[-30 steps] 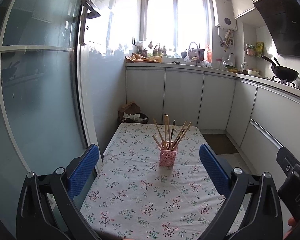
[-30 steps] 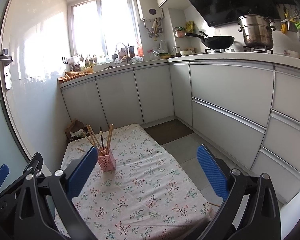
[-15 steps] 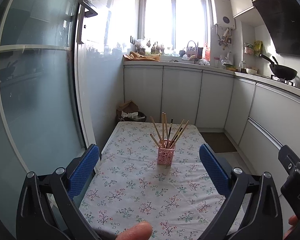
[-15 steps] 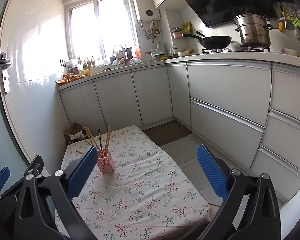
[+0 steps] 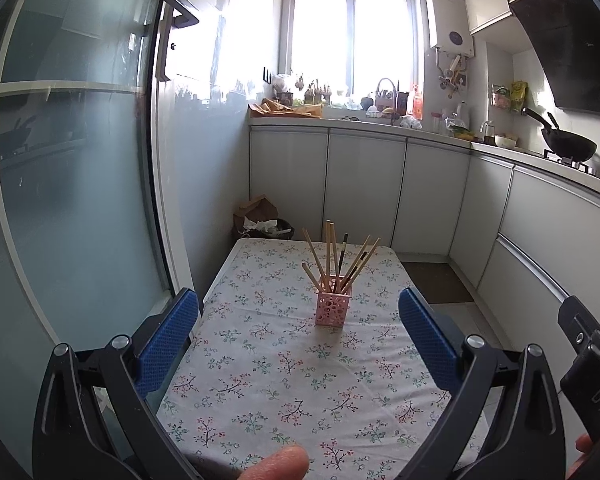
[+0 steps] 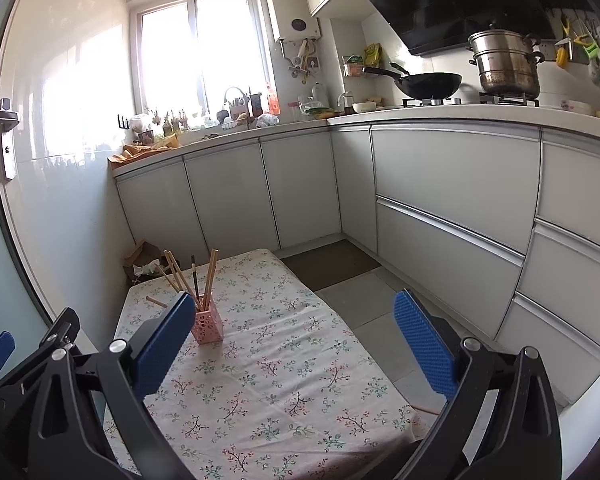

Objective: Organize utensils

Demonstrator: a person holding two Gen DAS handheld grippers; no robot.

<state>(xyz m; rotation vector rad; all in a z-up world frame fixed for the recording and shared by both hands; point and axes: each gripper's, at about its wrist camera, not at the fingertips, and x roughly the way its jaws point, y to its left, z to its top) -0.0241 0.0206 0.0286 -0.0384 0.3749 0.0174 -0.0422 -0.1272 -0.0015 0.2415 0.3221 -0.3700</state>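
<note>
A pink perforated holder (image 5: 332, 307) stands upright near the middle of the floral tablecloth table (image 5: 259, 360), with several wooden chopsticks (image 5: 332, 254) and a dark one fanned out in it. It also shows in the right wrist view (image 6: 207, 326), partly behind my left finger pad (image 6: 159, 346). My left gripper (image 5: 297, 340) is open and empty, held back above the table's near end. My right gripper (image 6: 295, 344) is open and empty, also well short of the holder. A thin wooden stick (image 6: 426, 409) pokes out at the table's near right corner.
A glass door (image 5: 71, 184) runs close along the table's left side. White cabinets (image 6: 452, 200) line the back and right, with a wok (image 6: 428, 82) and steel pot (image 6: 506, 64) on the stove. A bin with paper (image 5: 259, 224) sits behind the table.
Both grippers have drawn back and risen a little, so the holder looks smaller and farther off. A fingertip has come into the bottom of the left wrist view.
</note>
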